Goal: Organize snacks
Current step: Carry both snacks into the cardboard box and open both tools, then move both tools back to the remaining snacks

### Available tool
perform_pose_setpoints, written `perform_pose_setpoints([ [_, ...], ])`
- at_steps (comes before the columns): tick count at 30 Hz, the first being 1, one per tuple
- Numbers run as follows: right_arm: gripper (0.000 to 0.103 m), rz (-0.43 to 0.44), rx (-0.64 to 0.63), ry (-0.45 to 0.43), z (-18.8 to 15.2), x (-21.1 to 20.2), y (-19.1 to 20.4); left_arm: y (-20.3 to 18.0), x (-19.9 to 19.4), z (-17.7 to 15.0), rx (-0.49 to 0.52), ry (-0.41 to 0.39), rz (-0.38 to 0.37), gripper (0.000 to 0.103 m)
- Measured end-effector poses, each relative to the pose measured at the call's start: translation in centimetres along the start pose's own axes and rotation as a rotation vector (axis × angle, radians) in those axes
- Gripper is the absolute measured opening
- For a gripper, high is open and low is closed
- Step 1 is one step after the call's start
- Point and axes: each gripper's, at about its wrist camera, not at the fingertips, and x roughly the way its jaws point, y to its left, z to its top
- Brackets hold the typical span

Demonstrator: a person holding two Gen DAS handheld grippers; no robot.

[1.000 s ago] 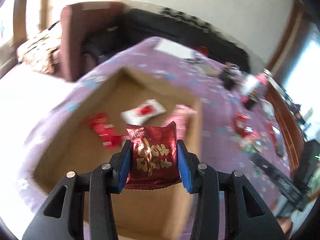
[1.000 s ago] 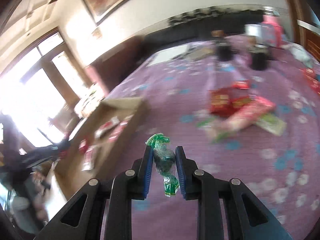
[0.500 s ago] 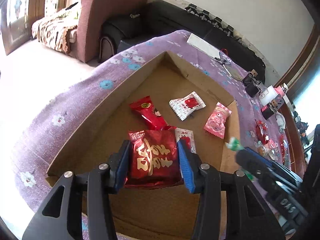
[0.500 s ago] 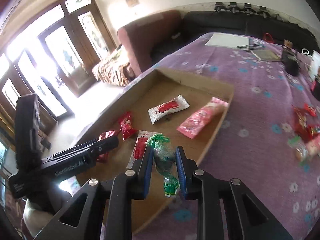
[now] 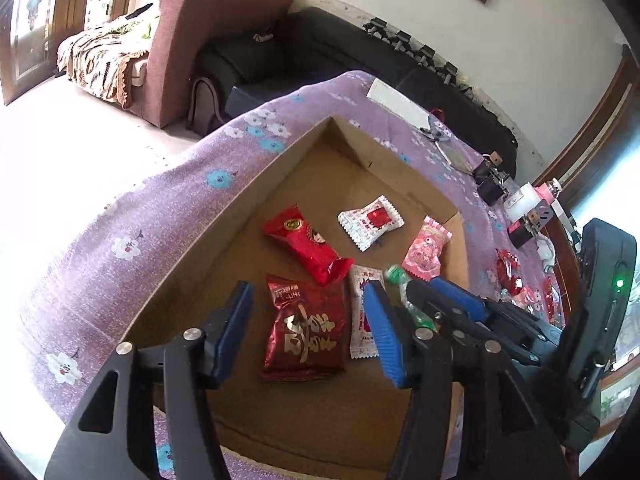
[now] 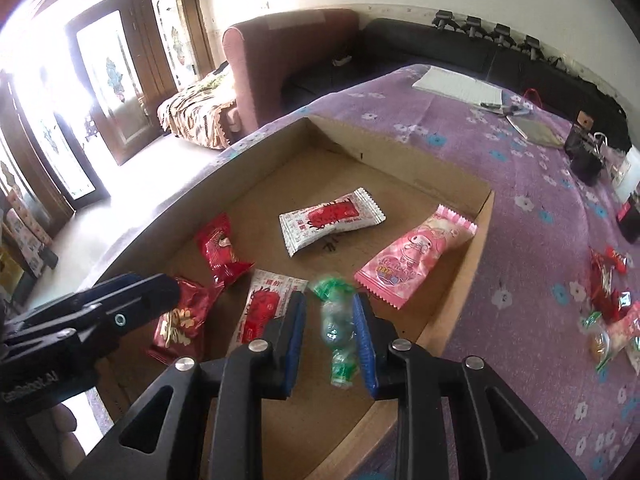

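Five packets lie flat on the floor of the cardboard tray (image 5: 280, 168), which sits on the purple flowered surface (image 5: 132, 208). We note a dark red packet (image 5: 306, 330) with gold lettering, a red packet (image 5: 306, 246), a white packet (image 5: 370, 224), a pink packet (image 5: 426, 250), and a slim white sachet (image 5: 362, 320).

We find the left gripper (image 5: 310, 328) over the near part of the tray, its jaws opening. The dark red packet lies on the tray floor between the blue pads (image 5: 236, 320), and neither pad touches it: it is released.

We find the right gripper (image 6: 330, 330) over the tray's near right corner, its jaws also opening. A green-wrapped candy (image 6: 336, 328) hangs between them; the left pad stands clear of it, and we cannot tell whether the right pad touches it.

More snacks (image 6: 608, 312) remain loose on the surface, well apart from the tray. Papers (image 6: 460, 86) and dark clips (image 6: 584, 156) lie at the far end of the surface.
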Motion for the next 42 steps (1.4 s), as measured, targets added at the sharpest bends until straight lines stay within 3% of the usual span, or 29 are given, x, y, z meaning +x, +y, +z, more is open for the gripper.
perform_pose_setpoints([
  [2, 0.039, -0.009, -0.003, -0.013, 0.0, -0.5, 0.1, -0.2, -0.3, 0.0, 0.008, -0.005, 0.006, 0.056],
  [13, 0.047, 0.007, 0.095, -0.100, -1.1, -5.2, -2.5, -3.8, -2.4, -0.8, 0.132, -0.072, 0.082, 0.056],
  [28, 0.049, -0.016, 0.269, -0.157, -6.2, -9.9, -10.6, -11.7, -4.3, -3.8, 0.329, -0.108, 0.118, 0.056],
  [42, 0.050, -0.076, 0.430, -0.193, -10.9, -13.0, -19.5, -17.8, -3.1, -6.3, 0.467, -0.072, 0.113, 0.056],
])
